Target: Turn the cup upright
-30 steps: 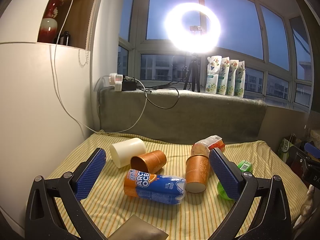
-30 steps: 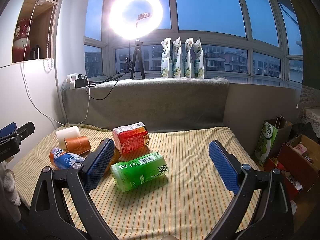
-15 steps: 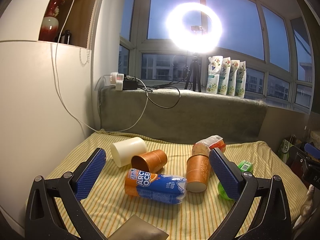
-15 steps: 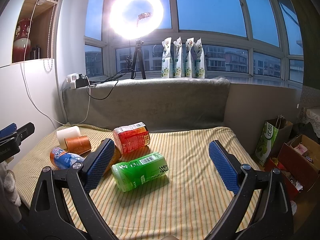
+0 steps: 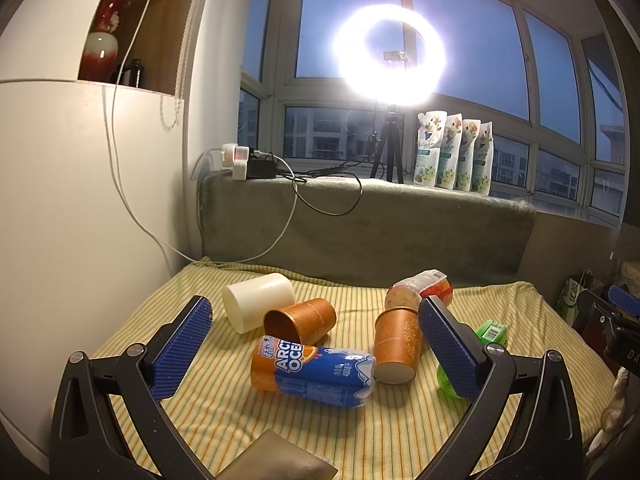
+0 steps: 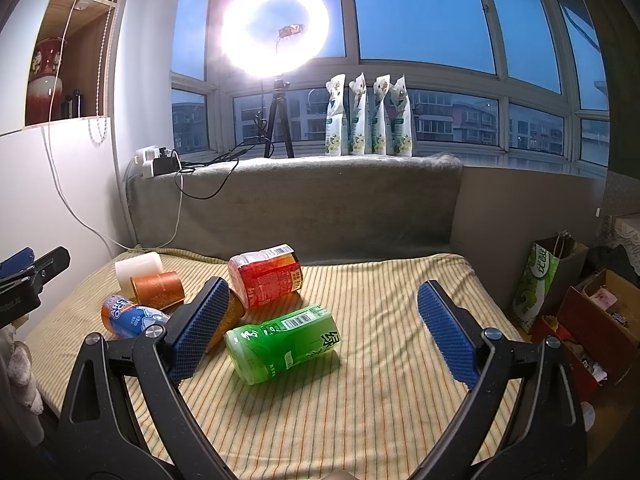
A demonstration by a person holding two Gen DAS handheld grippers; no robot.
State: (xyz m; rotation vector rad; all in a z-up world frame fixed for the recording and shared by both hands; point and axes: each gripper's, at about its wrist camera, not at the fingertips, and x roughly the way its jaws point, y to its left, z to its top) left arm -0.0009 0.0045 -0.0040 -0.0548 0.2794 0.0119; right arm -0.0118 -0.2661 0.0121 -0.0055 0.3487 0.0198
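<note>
On the striped cloth, a white cup (image 5: 258,301) lies on its side at the back left, also in the right wrist view (image 6: 138,267). A copper cup (image 5: 302,320) lies on its side beside it, mouth towards me, also in the right wrist view (image 6: 158,288). A second copper cup (image 5: 397,344) lies on its side, base towards me; in the right wrist view it (image 6: 232,312) is mostly hidden behind my left finger. My left gripper (image 5: 316,344) is open and empty, above the near cloth. My right gripper (image 6: 320,334) is open and empty, over the green bottle.
A blue and orange bottle (image 5: 314,370), a green bottle (image 6: 282,342) and a red bottle (image 6: 266,276) lie among the cups. A grey padded ledge (image 6: 296,204) with a ring light tripod (image 6: 278,120) and cables runs behind. Bags and boxes (image 6: 592,308) stand right of the table.
Both views shift very slightly; the cups and bottles have not moved and both grippers stay open.
</note>
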